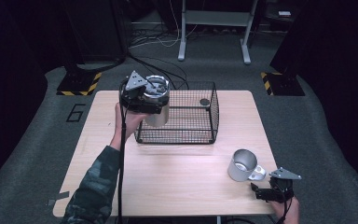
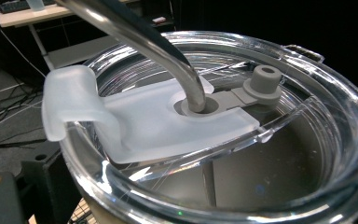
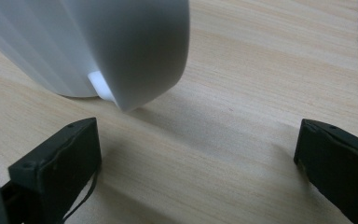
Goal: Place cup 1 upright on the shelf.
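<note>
A: High view first — any writing to read?

B: One mark: a large "6" (image 1: pixel 76 112) on the grey floor, left of the counter (image 1: pixel 177 186). Yellow-and-black hazard stripes (image 1: pixel 80 86) edge the stands behind. Nothing legible on the cups themselves.

A: Where's the tumbler?

B: The steel tumbler (image 1: pixel 157 101) is held up at the near-left corner of the wire basket (image 1: pixel 200 136), a black mesh box standing on the pale wood-grain counter. The left tool (image 1: pixel 142 93) is on it; the grip looks closed on the tumbler, though the jaws themselves are hidden behind the housing.

A: And its lid?

B: Left gripper view has it close: a clear plastic lid (image 2: pixel 317 88), round and glossy, with a frosted white slider (image 2: pixel 135 116) across it, a bent metal straw (image 2: pixel 168 51) going down through the hole, and a small grey rubbery plug (image 2: pixel 262 84) beside that.

A: The other side?

B: A second steel cup (image 1: pixel 241 164) lies tipped on the counter near the right front edge, open mouth up-left, brushed and smooth. The right tool (image 1: pixel 265 191) rests just beside it, empty. Right gripper view shows its two black jaws spread wide, the cup's rounded wall (image 3: pixel 98 42) ahead of them, not touching.
</note>
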`<action>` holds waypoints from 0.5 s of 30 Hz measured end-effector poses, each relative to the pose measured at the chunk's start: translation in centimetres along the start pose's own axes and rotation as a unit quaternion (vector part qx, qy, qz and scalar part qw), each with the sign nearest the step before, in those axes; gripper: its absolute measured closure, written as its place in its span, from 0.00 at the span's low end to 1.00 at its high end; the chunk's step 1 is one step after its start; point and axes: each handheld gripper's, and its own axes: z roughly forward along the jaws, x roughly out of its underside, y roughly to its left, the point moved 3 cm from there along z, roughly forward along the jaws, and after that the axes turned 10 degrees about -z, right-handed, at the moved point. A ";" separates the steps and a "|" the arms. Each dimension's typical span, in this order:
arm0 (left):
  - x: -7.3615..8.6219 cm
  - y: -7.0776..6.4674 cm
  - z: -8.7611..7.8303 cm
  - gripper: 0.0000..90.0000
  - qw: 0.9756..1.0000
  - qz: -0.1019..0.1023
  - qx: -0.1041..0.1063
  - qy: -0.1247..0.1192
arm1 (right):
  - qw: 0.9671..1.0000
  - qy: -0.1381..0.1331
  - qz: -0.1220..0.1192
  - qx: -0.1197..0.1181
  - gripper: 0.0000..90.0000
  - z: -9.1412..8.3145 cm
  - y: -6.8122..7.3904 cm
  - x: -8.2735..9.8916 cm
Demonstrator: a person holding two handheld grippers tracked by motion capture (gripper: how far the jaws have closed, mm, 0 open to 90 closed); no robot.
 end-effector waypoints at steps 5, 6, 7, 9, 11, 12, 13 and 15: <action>-0.3 0.5 0.6 0.04 1.000 -0.004 -0.009 0.001 | 1.000 0.000 0.000 0.000 0.00 0.0 0.0 0.0; -0.3 0.6 0.8 0.04 1.000 -0.006 -0.007 0.004 | 1.000 0.000 0.000 0.000 0.00 0.0 0.0 0.0; -0.3 0.6 1.0 0.04 1.000 -0.012 -0.009 -0.001 | 1.000 0.000 0.000 0.000 0.00 0.0 0.0 0.0; -0.4 0.8 1.4 0.04 1.000 -0.013 -0.012 0.002 | 1.000 0.000 0.000 0.000 0.00 0.0 0.0 0.0; -0.4 0.9 1.6 0.04 1.000 -0.011 -0.014 0.002 | 1.000 0.000 0.000 0.000 0.00 0.0 0.0 0.0; -0.3 1.0 1.8 0.04 1.000 -0.013 -0.014 0.006 | 1.000 0.000 0.000 0.000 0.00 0.0 0.0 0.0; -0.3 1.1 1.9 0.04 1.000 -0.012 -0.015 0.007 | 1.000 0.000 0.000 0.000 0.00 0.0 0.0 0.0; -0.2 1.2 2.2 0.04 1.000 -0.015 -0.017 0.008 | 1.000 0.000 0.000 0.000 0.00 0.0 0.0 0.0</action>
